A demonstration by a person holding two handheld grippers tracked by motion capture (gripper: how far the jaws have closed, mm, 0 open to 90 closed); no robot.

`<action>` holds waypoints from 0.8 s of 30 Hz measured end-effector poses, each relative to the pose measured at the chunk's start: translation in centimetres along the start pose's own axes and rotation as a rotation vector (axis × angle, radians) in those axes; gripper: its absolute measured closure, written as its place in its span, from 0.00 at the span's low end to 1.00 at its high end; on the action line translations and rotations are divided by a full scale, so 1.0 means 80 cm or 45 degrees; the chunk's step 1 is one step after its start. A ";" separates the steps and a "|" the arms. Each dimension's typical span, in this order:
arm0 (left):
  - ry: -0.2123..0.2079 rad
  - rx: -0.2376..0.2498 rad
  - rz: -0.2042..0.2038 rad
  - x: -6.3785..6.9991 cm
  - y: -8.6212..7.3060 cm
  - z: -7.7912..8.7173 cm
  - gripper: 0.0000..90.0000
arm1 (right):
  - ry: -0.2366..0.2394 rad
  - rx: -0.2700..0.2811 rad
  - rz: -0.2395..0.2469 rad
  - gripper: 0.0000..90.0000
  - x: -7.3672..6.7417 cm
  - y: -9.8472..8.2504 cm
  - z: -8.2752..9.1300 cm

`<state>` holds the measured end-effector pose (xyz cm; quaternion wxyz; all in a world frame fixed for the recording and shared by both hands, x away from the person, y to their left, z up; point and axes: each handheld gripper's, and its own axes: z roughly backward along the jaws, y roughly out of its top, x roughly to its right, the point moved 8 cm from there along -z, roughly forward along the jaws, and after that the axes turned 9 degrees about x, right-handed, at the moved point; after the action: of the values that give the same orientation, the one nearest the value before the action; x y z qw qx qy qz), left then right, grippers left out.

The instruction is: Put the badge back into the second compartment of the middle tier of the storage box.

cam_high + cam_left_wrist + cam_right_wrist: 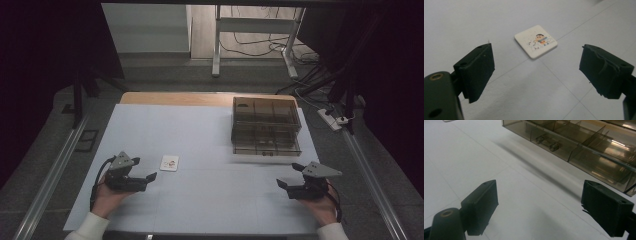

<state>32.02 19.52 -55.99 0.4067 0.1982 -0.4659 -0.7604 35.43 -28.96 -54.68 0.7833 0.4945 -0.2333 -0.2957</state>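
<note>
Tile (pixel 536 41), small white square with a cartoon print, lies flat on the table (pixel 210 200) just ahead of the left gripper (pixel 536 71), untouched. Left jaws spread wide, empty. Right gripper (pixel 540 206) also released, drawer organizer (pixel 584 142) ahead of it. Nothing picked yet; grasp and any placing all remain, probably.

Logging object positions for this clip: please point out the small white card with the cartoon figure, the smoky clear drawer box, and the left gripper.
white card (pixel 535 41), left gripper view, middle of its printed face
drawer box (pixel 266 126), high view, middle of its top
left gripper (pixel 143 171), high view, midway between its open jaws
</note>
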 end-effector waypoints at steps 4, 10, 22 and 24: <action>-0.001 0.004 -0.007 0.000 0.001 0.000 0.14 | -0.010 -0.004 0.012 0.16 -0.002 -0.001 0.000; -0.001 0.011 -0.008 -0.001 0.003 0.001 0.14 | -0.001 -0.001 0.003 0.16 -0.002 -0.001 0.002; -0.002 0.008 -0.019 0.000 0.004 0.001 0.14 | 0.003 0.004 0.012 0.17 -0.002 -0.001 0.001; -0.002 0.008 -0.020 0.000 0.004 0.001 0.14 | 0.003 0.001 0.017 0.17 -0.001 -0.001 0.000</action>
<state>32.08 19.48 -55.66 0.3997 0.2023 -0.4671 -0.7623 35.33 -28.90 -54.78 0.7854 0.4935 -0.2357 -0.2899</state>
